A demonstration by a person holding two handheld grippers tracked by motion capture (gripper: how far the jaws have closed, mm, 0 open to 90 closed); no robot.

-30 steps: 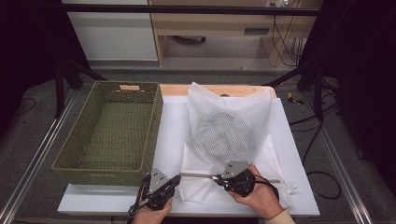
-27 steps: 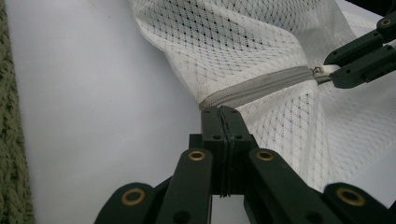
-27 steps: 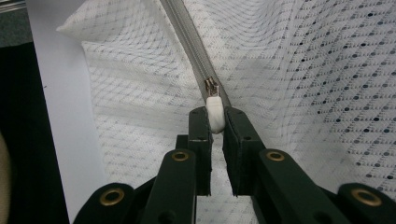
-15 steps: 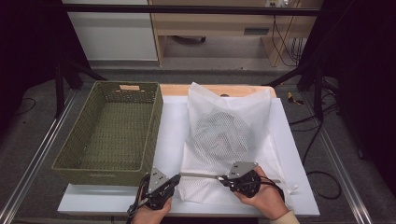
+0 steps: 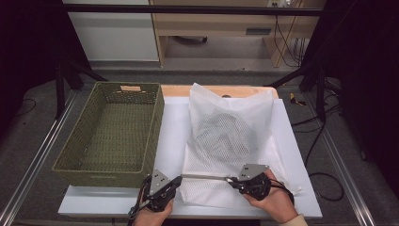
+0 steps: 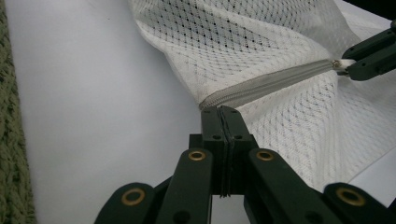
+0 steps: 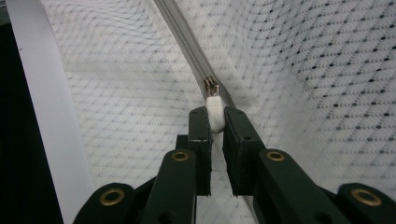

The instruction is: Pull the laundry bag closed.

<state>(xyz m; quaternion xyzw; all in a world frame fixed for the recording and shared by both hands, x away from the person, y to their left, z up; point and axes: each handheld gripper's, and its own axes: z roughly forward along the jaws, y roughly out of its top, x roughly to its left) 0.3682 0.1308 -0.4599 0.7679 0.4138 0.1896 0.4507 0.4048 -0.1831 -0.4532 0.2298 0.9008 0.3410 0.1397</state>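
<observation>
Zipper step in hand: left gripper (image 6: 223,122) pinches the mesh laundry bag (image 5: 230,141) corner at the zipper's end, right gripper (image 7: 215,122) clamps the white zipper pull (image 7: 215,113); next, draw it steadily along the taut zipper (image 6: 266,84), bag flat on the surface

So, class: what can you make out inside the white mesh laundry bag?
Through the white mesh laundry bag a dark, bunched mass shows, probably clothing. The mesh blurs it, so what the items are and how many cannot be told.
</observation>
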